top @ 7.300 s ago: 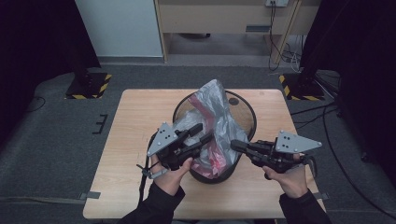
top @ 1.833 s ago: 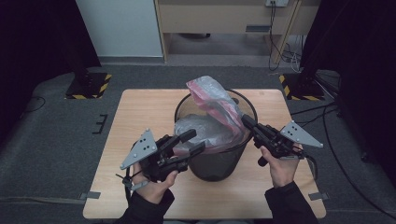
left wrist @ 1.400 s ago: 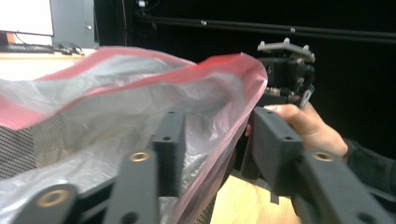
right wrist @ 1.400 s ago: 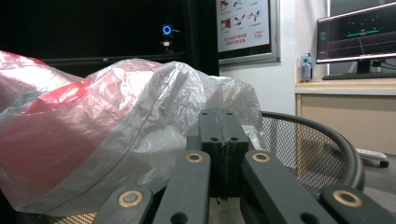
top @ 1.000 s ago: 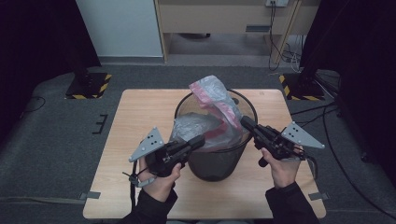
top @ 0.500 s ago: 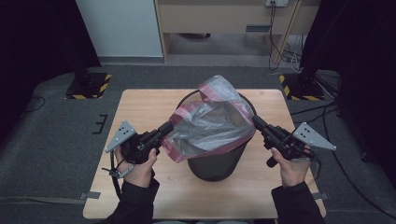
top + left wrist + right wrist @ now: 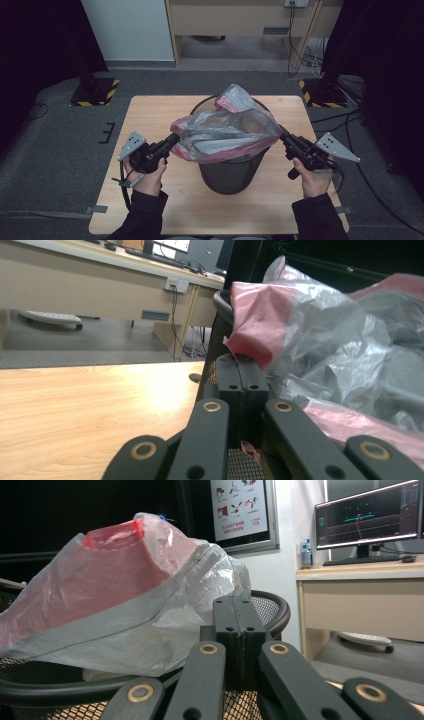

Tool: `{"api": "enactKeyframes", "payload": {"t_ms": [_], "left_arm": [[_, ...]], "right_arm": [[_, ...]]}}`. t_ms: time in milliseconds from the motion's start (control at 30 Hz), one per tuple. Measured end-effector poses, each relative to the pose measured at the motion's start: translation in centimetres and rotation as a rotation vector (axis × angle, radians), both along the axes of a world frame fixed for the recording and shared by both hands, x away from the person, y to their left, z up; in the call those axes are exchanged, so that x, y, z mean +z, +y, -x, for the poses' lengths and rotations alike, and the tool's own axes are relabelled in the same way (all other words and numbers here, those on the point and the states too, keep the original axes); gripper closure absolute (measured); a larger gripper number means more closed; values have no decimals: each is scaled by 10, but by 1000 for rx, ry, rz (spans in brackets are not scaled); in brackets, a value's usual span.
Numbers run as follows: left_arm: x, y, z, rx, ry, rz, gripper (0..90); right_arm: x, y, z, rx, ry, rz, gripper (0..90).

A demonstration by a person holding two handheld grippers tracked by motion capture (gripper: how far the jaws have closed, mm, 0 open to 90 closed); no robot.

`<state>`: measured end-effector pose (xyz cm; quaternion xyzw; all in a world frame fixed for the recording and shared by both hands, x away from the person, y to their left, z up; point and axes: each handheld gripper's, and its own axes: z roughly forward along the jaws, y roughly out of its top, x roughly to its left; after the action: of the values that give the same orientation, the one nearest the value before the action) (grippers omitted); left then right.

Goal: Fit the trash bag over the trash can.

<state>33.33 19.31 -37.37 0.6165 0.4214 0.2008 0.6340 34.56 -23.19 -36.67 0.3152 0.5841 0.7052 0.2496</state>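
One translucent bag (image 7: 227, 131), grey with a pink band, is stretched wide over the mouth of one black mesh bin (image 7: 230, 172) standing mid-table (image 7: 150, 210). The left gripper (image 7: 172, 141) is clenched on the bag's pink hem at the bin's left rim; the right gripper (image 7: 283, 136) has its jaws pressed together at the bag's right edge, apparently pinching the film. The two grippers pull apart, probably to spread the opening so it can be folded over the rim as a liner.
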Motion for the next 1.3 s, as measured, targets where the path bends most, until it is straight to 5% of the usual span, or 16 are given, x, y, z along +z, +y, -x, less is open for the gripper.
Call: {"api": "enactKeyframes", "payload": {"t_ms": [167, 233, 500, 867, 967, 1033, 1133, 1233, 1300], "left_arm": [[1, -1, 0, -75, -39, 70, 900], [5, -3, 3, -96, -60, 97, 899], [15, -17, 14, -143, -103, 78, 898], [13, -19, 19, -116, -113, 50, 898], [13, -19, 19, -114, -113, 50, 898], [13, -19, 20, -112, -113, 49, 897], [13, -17, 20, -105, -112, 46, 897], [10, -16, 20, -91, -103, 32, 898], [8, -14, 21, -83, -97, 26, 899]], "right_arm": [[3, -4, -1, -8, -11, 5, 900], [6, -6, -1, -2, -7, -30, 812], [30, -11, 4, 21, -35, -86, 535], [60, 2, 21, 98, -62, -66, 313], [63, 10, 26, 127, -44, -15, 271], [58, 16, 24, 114, -28, 56, 289], [45, 15, 16, 53, 11, 160, 451], [30, 5, 10, 9, 30, 118, 715], [23, -2, 8, -5, 31, 68, 791]]}}
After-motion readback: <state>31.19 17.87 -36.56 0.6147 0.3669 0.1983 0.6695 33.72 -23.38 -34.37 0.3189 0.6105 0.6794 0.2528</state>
